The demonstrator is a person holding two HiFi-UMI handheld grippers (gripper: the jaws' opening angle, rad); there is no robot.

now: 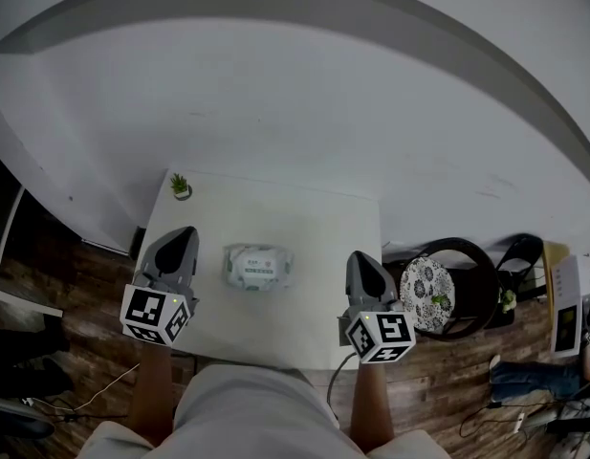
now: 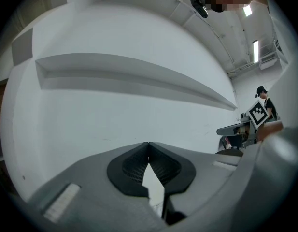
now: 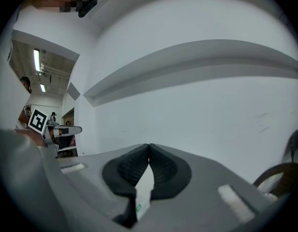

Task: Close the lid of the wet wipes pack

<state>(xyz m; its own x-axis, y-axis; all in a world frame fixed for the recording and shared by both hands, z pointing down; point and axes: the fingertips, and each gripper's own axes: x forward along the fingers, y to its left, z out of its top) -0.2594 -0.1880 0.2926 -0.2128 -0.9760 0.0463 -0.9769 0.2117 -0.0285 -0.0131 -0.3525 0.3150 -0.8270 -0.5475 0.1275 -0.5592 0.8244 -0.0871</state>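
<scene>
While raised over the near half of the white worktop (image 1: 304, 218), both shut tip to tip on nothing: left claw (image 1: 185, 232), right claw (image 1: 357, 256). Between the two claws, well apart from each, lying flat: wet wipes pack (image 1: 259, 267). Lid state too small to tell. Just beyond the left claw's tips, at the far corner: small potted plant (image 1: 181, 186).

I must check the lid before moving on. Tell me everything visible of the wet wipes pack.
The wet wipes pack is a pale, soft-looking pouch with a rectangular lid panel and greenish print on top. It lies flat on the white table, between the left gripper and right gripper; neither touches it. Whether the lid is shut is too small to tell.
</scene>
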